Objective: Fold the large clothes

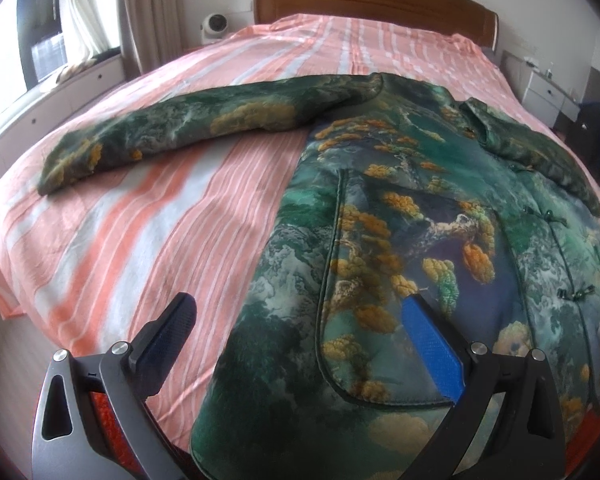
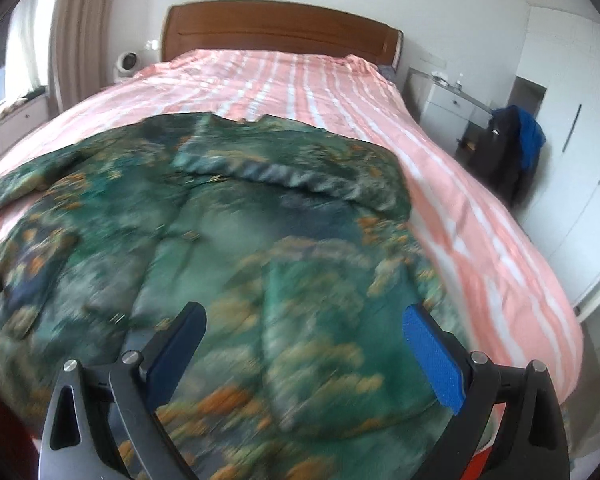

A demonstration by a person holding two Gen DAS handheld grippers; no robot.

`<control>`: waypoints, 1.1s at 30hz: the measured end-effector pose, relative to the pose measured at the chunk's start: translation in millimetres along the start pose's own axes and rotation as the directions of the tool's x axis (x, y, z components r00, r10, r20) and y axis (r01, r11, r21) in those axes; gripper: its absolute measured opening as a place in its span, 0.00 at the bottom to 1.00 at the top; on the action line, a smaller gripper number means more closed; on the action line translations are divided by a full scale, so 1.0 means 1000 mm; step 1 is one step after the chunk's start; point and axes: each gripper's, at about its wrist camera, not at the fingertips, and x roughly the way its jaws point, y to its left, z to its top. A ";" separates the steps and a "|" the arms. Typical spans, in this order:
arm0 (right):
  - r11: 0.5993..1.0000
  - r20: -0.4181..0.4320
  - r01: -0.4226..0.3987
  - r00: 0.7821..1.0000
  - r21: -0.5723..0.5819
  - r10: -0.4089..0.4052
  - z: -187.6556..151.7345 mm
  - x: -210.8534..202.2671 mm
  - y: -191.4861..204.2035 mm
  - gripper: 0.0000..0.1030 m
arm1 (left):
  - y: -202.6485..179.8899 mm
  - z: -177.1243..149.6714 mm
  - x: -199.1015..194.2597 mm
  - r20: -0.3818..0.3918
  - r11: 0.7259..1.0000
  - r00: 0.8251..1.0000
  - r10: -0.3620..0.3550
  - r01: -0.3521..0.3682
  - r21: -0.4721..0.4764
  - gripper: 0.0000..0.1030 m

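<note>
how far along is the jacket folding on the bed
Early. Done: the jacket lies spread on the striped bedspread, and one sleeve looks folded across the chest. In hand: nothing; the left claw and right claw hover open. Left: the outstretched sleeve and the body folds.

The jacket (image 1: 400, 200) is green with a painted landscape and orange-yellow tree clusters; the bed sheet (image 1: 140, 208) beneath it carries pink and white stripes; the headboard (image 1: 372, 0) is brown wood.
</note>
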 end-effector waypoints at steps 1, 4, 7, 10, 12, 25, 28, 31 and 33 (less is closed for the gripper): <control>1.000 0.009 -0.010 1.000 -0.003 0.010 -0.005 -0.003 0.003 0.95 | 0.000 0.000 0.000 0.001 1.000 1.000 0.002 -0.002 -0.001 1.00; 0.999 0.021 -0.032 0.999 -0.034 0.033 -0.019 -0.008 0.013 0.95 | 0.000 -0.001 -0.004 0.012 1.000 1.000 0.013 -0.013 -0.002 1.00; 0.999 0.031 -0.026 0.999 -0.045 0.027 -0.023 -0.008 0.013 0.95 | 0.000 0.000 -0.006 0.023 1.000 0.999 0.024 -0.024 -0.004 1.00; 0.999 0.042 -0.020 0.999 -0.025 0.021 -0.022 -0.007 0.007 0.95 | 0.000 0.001 -0.008 0.032 1.000 0.999 0.031 -0.031 -0.004 1.00; 1.000 0.045 -0.016 0.999 -0.017 0.016 -0.022 -0.007 0.004 0.95 | 0.002 0.001 -0.009 0.037 0.999 0.999 0.038 -0.038 -0.006 1.00; 0.999 0.069 -0.029 0.997 -0.025 0.030 -0.025 -0.011 0.002 0.95 | 0.067 0.054 -0.011 0.013 0.963 0.997 -0.078 0.079 -0.259 0.99; 0.999 0.079 -0.031 0.996 -0.027 0.033 -0.024 -0.013 0.001 0.95 | 0.124 0.076 0.002 0.030 0.901 0.992 -0.124 0.125 -0.414 0.99; 0.998 0.061 -0.058 0.996 -0.029 0.060 -0.024 -0.009 0.001 0.95 | 0.181 0.090 0.022 0.052 0.825 0.989 -0.139 0.145 -0.546 0.99; 0.997 0.046 -0.064 0.997 -0.031 0.065 -0.025 -0.007 0.003 0.95 | 0.211 0.096 0.040 0.037 0.771 0.989 -0.143 0.135 -0.623 0.99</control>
